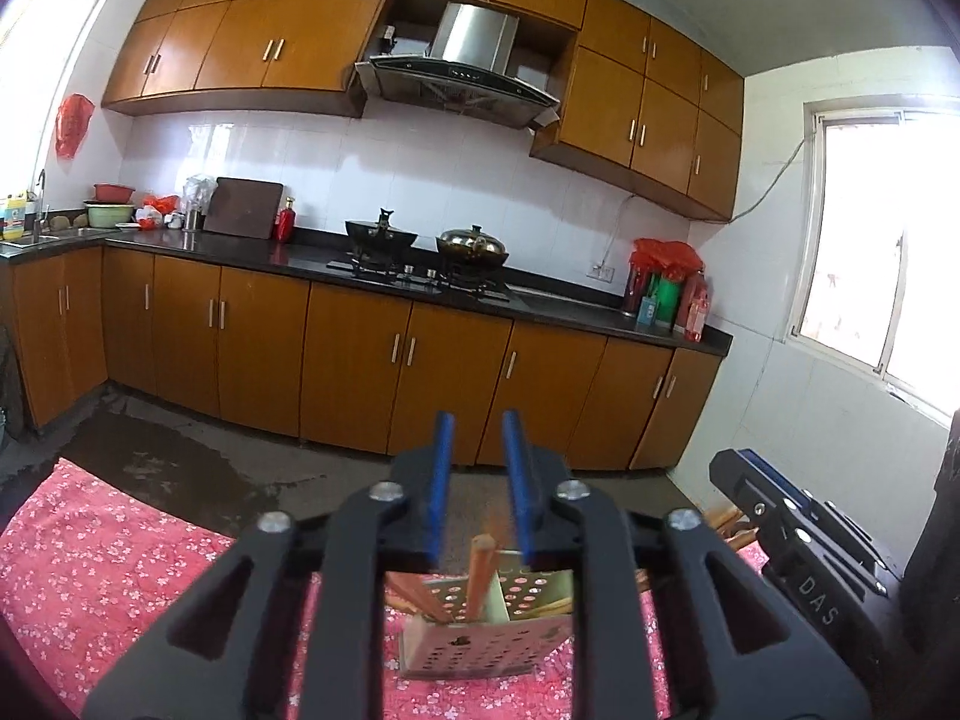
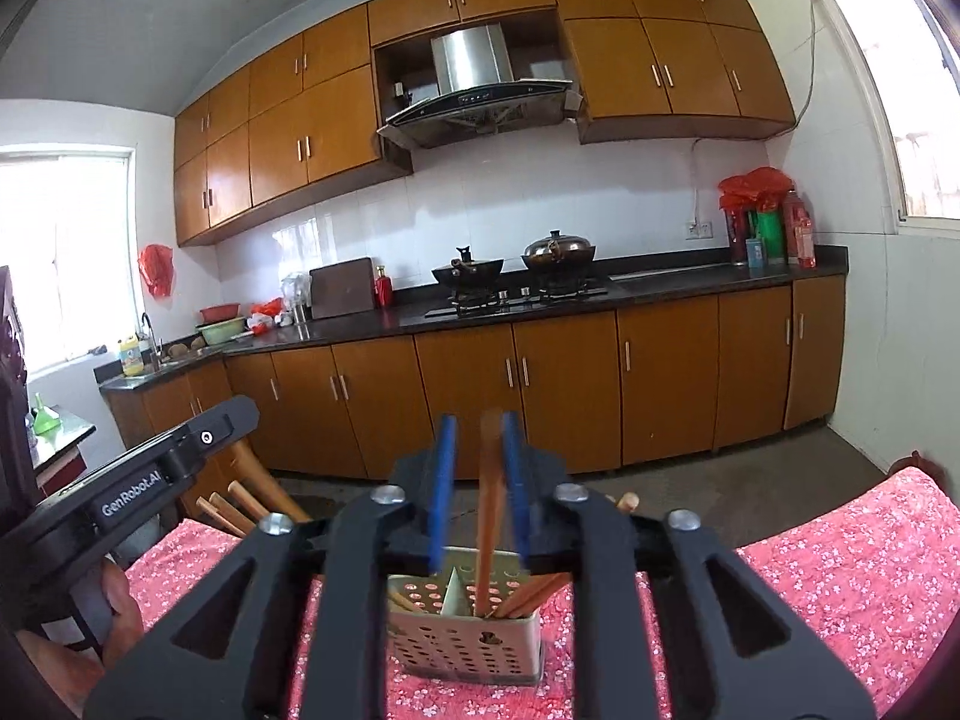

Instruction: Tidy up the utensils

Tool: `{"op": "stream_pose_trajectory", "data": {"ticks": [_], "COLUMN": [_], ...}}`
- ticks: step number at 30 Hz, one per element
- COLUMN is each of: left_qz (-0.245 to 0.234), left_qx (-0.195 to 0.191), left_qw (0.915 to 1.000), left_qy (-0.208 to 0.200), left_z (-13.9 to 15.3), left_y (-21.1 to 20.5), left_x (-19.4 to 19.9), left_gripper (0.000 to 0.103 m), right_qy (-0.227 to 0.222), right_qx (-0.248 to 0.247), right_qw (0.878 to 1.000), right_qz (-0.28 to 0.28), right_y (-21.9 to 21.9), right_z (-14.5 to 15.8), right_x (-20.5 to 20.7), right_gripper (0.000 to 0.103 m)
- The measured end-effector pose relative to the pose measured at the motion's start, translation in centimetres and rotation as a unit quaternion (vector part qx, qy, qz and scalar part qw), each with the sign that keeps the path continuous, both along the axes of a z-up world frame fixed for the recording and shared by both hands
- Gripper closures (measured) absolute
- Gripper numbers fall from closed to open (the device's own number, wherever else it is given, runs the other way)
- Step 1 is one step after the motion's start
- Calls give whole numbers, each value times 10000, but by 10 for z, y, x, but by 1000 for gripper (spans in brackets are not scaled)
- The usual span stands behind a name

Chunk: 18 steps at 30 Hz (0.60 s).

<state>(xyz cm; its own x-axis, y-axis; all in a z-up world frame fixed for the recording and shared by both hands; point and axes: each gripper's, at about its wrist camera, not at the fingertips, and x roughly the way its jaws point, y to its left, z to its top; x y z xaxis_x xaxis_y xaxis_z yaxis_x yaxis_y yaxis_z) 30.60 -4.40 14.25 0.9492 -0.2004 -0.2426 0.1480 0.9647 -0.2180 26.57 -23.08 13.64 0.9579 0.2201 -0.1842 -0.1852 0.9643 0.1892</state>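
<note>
A perforated metal utensil holder [image 1: 480, 636] [image 2: 465, 630] with a divider stands on the pink floral tablecloth, right below both grippers. Brown wooden chopsticks [image 1: 480, 576] [image 2: 489, 516] stand in it, and more lean in its compartments. My left gripper [image 1: 478, 480] is open above the holder, one chopstick rising loose between its blue pads. My right gripper [image 2: 478, 480] is also open, a blurred chopstick standing between its pads against the right one. The right gripper also shows in the left wrist view [image 1: 798, 516], and the left gripper in the right wrist view [image 2: 138, 492].
The pink tablecloth [image 1: 108, 570] [image 2: 840, 570] covers the table. A wooden chair back [image 2: 252, 498] [image 1: 729, 525] stands behind the table. Beyond lie a wet concrete floor [image 1: 180, 456], orange cabinets and a dark counter with stove and pots [image 1: 432, 252].
</note>
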Motion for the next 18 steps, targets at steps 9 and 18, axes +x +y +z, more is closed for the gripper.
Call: {"op": "stream_pose_trajectory", "data": {"ticks": [9,18], "left_qz": [265,598], "left_qx": [23,887], "left_qw": [9993,9941], "left_qy": [-250,-161], "left_z": [26,-11], "left_y": [29,46], "left_x": [-57,-170], "left_gripper": [44,4], "right_qy": [-258,-143], "right_qx": [-44,-679], "right_qw": [9992,9952], "right_qz": [-285,-687], "right_y": [-20,-11], "right_z": [19,-17], "right_x": [-55,-139], "right_gripper": [47,2]}}
